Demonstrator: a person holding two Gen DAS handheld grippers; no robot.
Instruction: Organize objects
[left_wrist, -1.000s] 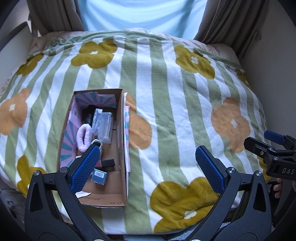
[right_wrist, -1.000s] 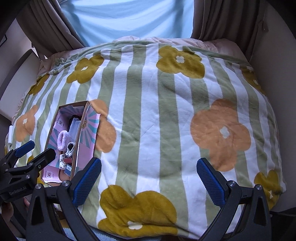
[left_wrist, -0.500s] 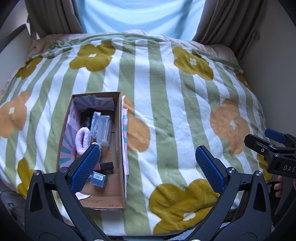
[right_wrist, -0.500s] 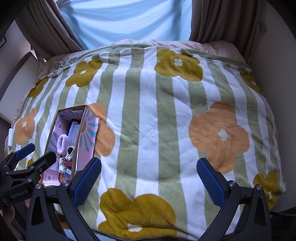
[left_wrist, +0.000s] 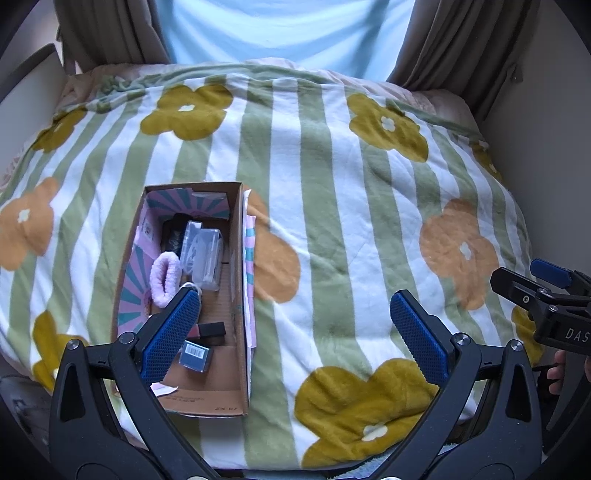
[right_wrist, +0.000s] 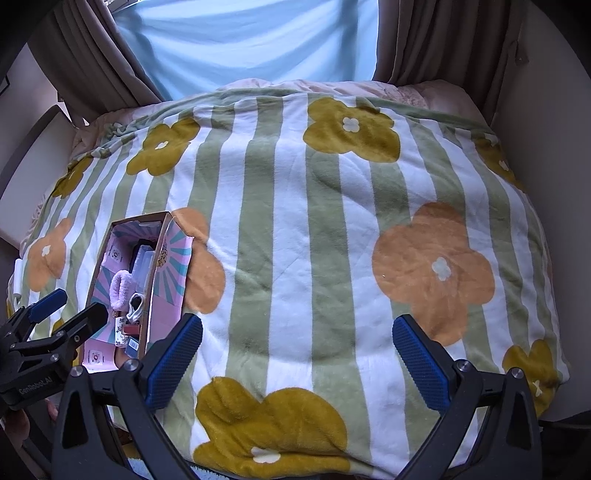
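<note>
Box (left_wrist: 236, 258) nearer; both tongs (left_wrist: 291, 332) (right_wrist: 297, 360) open.

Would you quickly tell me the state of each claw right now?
Left claw: open, holding nothing.
Right claw: open, holding nothing.

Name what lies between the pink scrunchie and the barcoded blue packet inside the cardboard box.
In the left wrist view, a dark red-and-black tube lies between the pink scrunchie and the barcoded blue packet in the cardboard box.
</note>
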